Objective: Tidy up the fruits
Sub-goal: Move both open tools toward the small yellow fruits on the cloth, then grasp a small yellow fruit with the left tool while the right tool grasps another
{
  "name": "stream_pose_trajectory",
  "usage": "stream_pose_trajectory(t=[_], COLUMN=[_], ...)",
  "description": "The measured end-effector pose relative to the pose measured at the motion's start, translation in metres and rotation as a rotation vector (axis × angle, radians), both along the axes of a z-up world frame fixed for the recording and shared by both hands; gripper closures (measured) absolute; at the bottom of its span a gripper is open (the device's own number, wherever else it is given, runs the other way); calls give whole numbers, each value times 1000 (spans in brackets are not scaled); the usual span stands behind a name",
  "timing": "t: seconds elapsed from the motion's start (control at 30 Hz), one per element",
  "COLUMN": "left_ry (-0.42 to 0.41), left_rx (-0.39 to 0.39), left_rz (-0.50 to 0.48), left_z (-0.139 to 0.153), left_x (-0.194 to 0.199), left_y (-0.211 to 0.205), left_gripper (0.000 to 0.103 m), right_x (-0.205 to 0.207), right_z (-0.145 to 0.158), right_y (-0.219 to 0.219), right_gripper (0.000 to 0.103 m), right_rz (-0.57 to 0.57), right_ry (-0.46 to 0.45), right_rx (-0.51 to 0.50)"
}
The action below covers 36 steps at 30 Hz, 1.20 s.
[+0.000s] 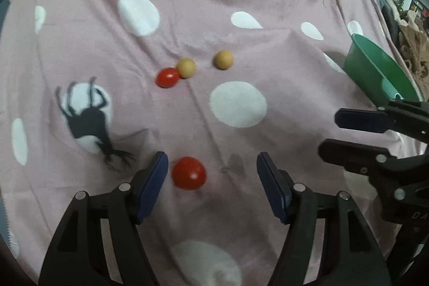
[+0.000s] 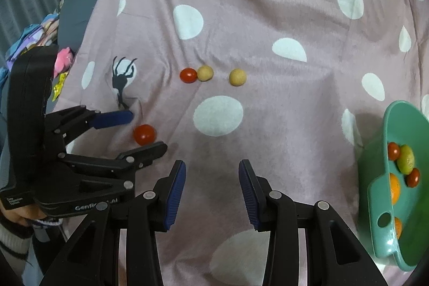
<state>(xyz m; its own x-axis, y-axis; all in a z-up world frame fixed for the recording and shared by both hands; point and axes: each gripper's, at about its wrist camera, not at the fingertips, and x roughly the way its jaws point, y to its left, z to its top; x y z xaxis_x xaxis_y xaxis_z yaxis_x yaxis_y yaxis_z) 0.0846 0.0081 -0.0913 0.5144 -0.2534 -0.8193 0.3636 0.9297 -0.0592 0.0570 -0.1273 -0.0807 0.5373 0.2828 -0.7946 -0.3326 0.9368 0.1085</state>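
Note:
A red tomato (image 1: 189, 173) lies on the pink dotted cloth between the open fingers of my left gripper (image 1: 211, 165), nearer the left finger; it also shows in the right wrist view (image 2: 144, 134). Farther off lie a second red tomato (image 1: 167, 77) touching a tan round fruit (image 1: 186, 67), and another tan fruit (image 1: 224, 59) apart to the right. My right gripper (image 2: 211, 173) is open and empty above bare cloth. A green bowl (image 2: 386, 178) at the right holds several fruits, among them red tomatoes (image 2: 393, 151), a green fruit (image 2: 406, 159) and orange fruits (image 2: 394, 188).
The cloth (image 1: 241, 18) is pink with white dots and a dark deer print (image 1: 88, 122). The right gripper shows at the right edge of the left wrist view (image 1: 332, 133), next to the bowl (image 1: 375, 71). Colourful clutter (image 2: 40, 44) lies off the cloth's left edge.

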Motion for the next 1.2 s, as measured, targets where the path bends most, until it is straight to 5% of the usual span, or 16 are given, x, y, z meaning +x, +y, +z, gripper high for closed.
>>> stream_pose_trajectory(t=[0.23, 0.43, 0.8, 1.07, 1.2], left_ry=[19, 0, -39, -36, -1], left_rx=[-78, -108, 10, 161, 128], left_rz=[39, 22, -24, -165, -175], left_z=[-1, 6, -6, -15, -20], left_x=[30, 70, 126, 133, 139], left_y=[-2, -8, -17, -40, -38], left_gripper=[37, 54, 67, 72, 77], right_x=[33, 84, 156, 171, 174], right_z=[-3, -6, -29, -40, -42], right_y=[-11, -17, -4, 16, 19], right_gripper=[62, 62, 62, 62, 69], right_rz=[-28, -76, -104, -77, -79], right_ry=[3, 27, 99, 139, 123], right_rx=[51, 154, 190, 121, 126])
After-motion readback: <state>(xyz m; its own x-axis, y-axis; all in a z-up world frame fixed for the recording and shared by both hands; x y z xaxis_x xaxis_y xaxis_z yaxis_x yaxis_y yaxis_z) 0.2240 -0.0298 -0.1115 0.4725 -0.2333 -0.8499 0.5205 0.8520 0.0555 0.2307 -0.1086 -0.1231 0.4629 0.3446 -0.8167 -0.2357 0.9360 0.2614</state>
